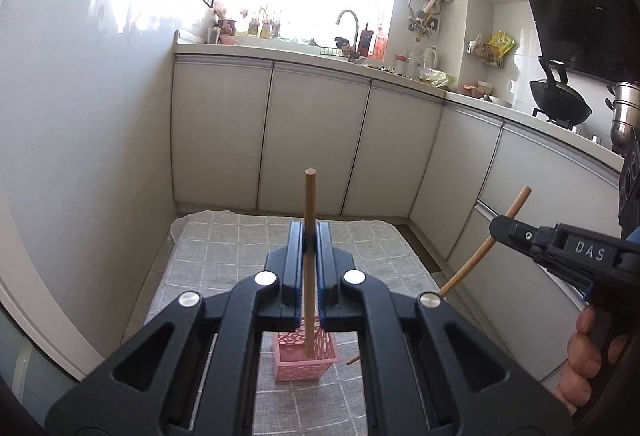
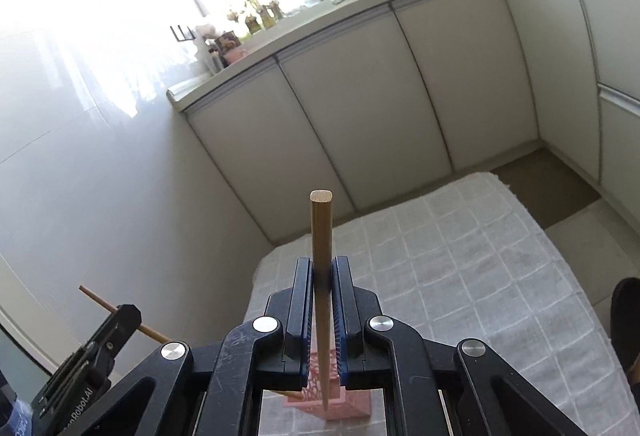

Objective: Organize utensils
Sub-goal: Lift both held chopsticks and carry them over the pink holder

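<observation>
My left gripper [image 1: 310, 236] is shut on a wooden chopstick [image 1: 309, 204], held upright with its lower end inside a pink perforated basket [image 1: 306, 362] on the checked cloth. My right gripper [image 2: 323, 270] is shut on a second wooden chopstick [image 2: 321, 232], also upright, its tip over the pink basket [image 2: 348, 410]. In the left wrist view the right gripper [image 1: 496, 228] shows at the right with its chopstick [image 1: 486, 242] slanting down toward the basket. In the right wrist view the left gripper [image 2: 130, 316] shows at the lower left with its chopstick [image 2: 100, 302].
A grey checked cloth [image 1: 224, 260] covers the low surface under the basket. White kitchen cabinets [image 1: 316, 140] stand behind, with a sink faucet [image 1: 348, 22] and cluttered counter above. A wok [image 1: 560, 102] and steel pot [image 1: 626, 116] sit at the right. A white wall [image 1: 80, 116] is on the left.
</observation>
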